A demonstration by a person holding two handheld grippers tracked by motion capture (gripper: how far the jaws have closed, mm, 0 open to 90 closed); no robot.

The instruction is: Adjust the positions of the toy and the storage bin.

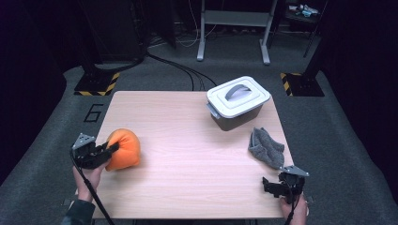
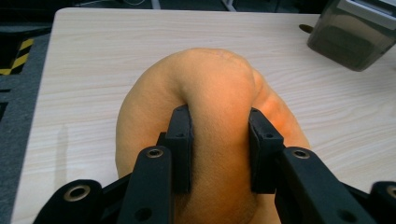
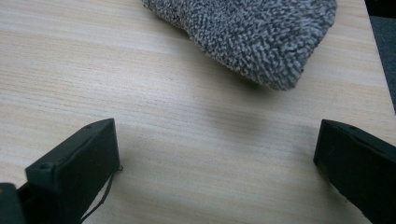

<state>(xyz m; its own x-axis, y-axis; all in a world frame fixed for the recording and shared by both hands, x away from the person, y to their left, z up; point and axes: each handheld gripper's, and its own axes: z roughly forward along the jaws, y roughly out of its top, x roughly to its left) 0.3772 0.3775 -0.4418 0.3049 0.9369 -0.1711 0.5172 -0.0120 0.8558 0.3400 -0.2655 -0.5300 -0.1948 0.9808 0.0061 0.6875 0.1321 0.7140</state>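
A soft orange cloth bundle (image 1: 125,148) lies at the table's left side. My left gripper (image 1: 109,149) is shut on it; in the left gripper view both black pads (image 2: 181,140) press into a fold of the orange cloth (image 2: 205,98). A grey knitted cloth (image 1: 266,146) lies at the right side of the table. Below it, near the front right corner, my right gripper (image 1: 273,184) stands open with bare wood between its jaws; in the right gripper view the knitted cloth (image 3: 261,37) lies just beyond my right gripper (image 3: 219,154).
A grey lidded box with a white lid and handle (image 1: 238,101) stands at the far right of the wooden table (image 1: 187,154). The same box (image 2: 359,32) shows at the top right of the left gripper view. Dark carpet surrounds the table.
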